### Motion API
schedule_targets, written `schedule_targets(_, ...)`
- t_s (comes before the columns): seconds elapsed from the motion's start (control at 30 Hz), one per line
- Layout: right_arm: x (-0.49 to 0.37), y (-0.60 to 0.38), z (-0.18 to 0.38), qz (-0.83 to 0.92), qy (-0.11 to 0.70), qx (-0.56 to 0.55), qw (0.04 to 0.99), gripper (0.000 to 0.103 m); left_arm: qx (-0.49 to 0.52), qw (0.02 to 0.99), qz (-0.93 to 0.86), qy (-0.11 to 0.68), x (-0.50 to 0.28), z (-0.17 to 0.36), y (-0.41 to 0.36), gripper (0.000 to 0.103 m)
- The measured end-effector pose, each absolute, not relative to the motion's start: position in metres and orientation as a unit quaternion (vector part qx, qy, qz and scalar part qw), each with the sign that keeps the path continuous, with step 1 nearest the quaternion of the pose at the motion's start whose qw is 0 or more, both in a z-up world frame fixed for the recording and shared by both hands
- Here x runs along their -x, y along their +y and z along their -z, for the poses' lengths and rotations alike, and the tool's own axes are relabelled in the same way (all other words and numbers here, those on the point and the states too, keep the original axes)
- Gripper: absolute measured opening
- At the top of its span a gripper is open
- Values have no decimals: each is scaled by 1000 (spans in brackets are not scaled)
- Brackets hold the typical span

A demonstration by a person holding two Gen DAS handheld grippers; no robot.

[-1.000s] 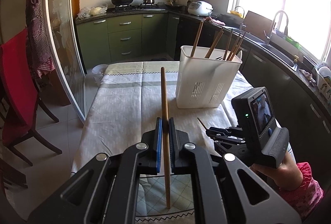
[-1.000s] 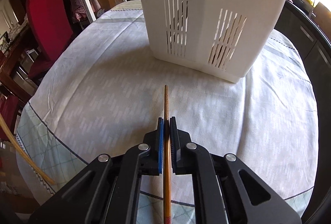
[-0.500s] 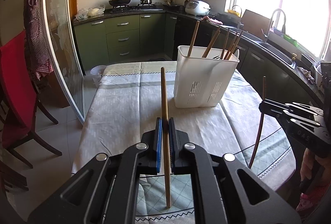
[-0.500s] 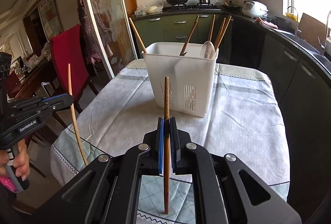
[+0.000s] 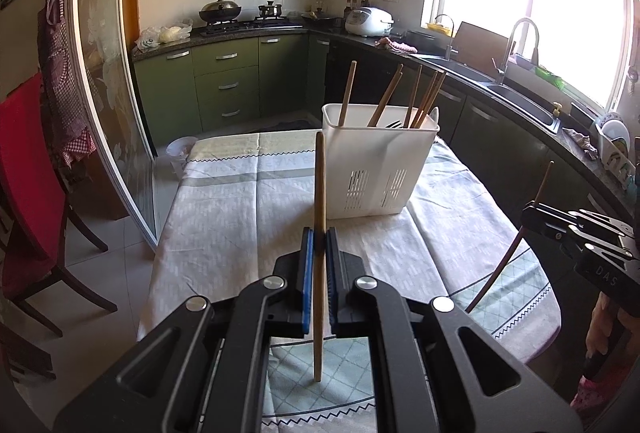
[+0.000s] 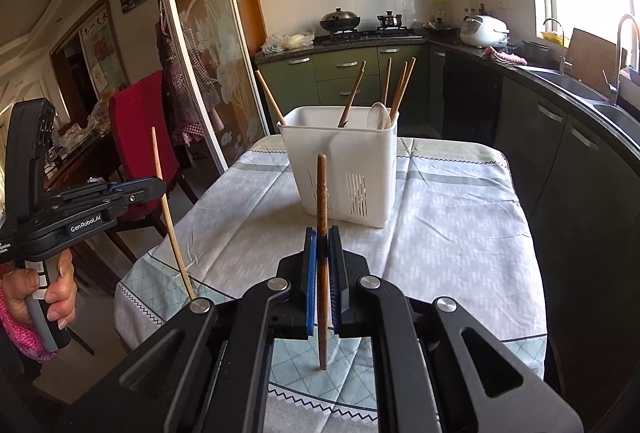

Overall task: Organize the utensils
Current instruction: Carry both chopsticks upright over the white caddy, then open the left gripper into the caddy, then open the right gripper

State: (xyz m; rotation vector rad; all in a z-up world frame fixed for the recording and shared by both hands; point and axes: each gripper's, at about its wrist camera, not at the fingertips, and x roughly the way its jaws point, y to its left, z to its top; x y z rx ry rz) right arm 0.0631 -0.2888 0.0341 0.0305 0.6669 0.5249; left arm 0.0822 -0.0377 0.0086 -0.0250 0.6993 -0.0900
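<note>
- The left gripper (image 5: pixel 318 247) is clamping a pale chopstick (image 5: pixel 319 193), holding it upright above the worktop's (image 5: pixel 240 217) near end
- The right gripper (image 6: pixel 323 247) is clamping a dark chopstick (image 6: pixel 322 193) the same way
- Farther off, a white caddy (image 6: pixel 340 161) is standing on the worktop, holding more chopsticks and a spoon (image 6: pixel 379 115)

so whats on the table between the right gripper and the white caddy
Nothing: in the right wrist view only bare tablecloth lies between the right gripper and the white caddy.
</note>
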Motion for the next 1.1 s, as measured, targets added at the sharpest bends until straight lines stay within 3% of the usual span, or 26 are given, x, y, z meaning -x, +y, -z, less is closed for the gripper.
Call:
schedule_targets(0.47,-60,-311,-48,-252,304,-37,918,7,22,947,104,304,-115,-75,-65,6)
schedule_targets(0.8,-59,-341,-46,-230,305,-59,922,7,29,975,103,195,-174,-154,-96,6)
schedule_targets(1.1,-64,-360,-41,-223,310,-75,921,7,13,983,48,177,-236,-132,-110,6)
